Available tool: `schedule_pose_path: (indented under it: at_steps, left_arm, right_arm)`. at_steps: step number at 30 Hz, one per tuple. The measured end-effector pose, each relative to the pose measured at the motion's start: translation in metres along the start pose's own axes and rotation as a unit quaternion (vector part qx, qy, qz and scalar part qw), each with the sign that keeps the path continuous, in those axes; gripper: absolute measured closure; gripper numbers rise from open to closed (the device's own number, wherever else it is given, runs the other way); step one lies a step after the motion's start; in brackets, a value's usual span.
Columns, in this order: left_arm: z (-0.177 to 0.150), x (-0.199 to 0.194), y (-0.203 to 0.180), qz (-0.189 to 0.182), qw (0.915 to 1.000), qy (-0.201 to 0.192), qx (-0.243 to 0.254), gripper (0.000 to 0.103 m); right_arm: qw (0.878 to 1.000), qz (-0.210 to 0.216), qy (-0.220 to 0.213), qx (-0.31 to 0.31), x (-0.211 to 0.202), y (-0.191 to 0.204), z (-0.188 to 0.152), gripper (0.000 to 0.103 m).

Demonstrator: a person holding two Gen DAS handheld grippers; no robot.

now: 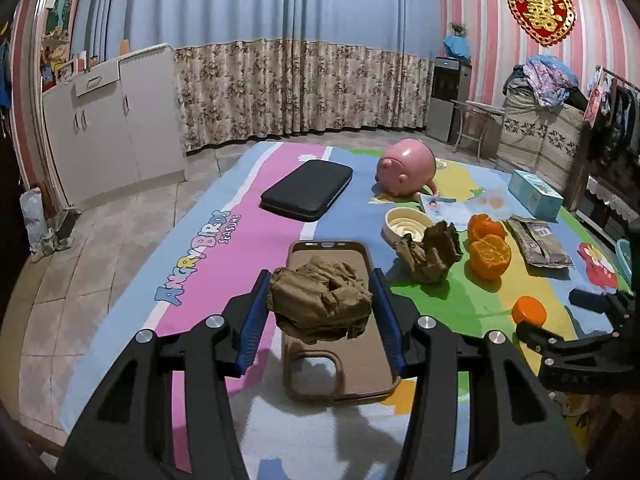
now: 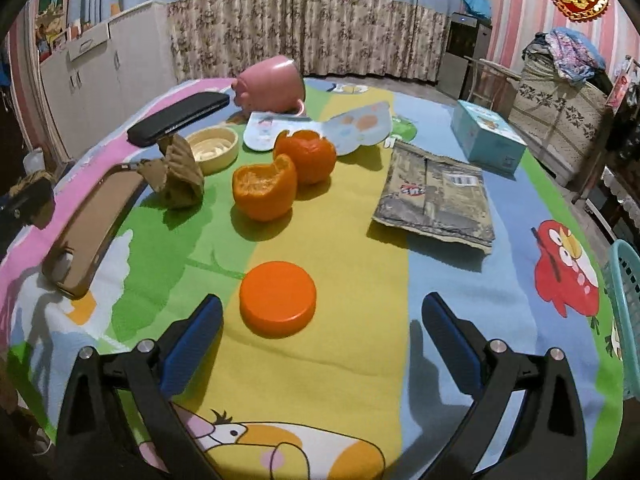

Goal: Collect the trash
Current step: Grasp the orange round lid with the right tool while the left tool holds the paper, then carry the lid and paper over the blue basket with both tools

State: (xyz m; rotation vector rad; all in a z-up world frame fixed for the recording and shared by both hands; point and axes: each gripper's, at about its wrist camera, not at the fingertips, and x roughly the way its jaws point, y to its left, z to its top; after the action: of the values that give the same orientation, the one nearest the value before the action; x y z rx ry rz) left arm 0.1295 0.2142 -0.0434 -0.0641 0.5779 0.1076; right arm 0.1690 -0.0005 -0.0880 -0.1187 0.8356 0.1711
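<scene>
My left gripper is shut on a crumpled brown paper wad and holds it above a brown phone case. A second crumpled brown paper lies on the mat and also shows in the right wrist view. Two orange peel halves sit mid-mat. An orange lid lies just ahead of my right gripper, which is open and empty. A flattened grey wrapper lies to the right. A teal basket shows at the far right edge.
A black case, a pink pig-shaped pot, a cream dish, a blue box and paper sheets lie on the cartoon mat. White cabinets stand left; a curtain hangs behind.
</scene>
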Motion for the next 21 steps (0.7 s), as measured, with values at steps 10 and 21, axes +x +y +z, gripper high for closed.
schedule_pose_path:
  at_steps: [10,21]
  left_arm:
    - [0.002,0.000,0.002,0.004,1.0000,0.002,-0.004,0.055]
    - [0.020,-0.012,-0.041,-0.021,0.9996,-0.014,0.012,0.055]
  right_arm:
    - [0.998,0.050,-0.015,-0.017,-0.007,0.004,-0.004,0.063]
    - [0.997,0.032,-0.063,0.038,-0.049,-0.075,-0.004,0.063]
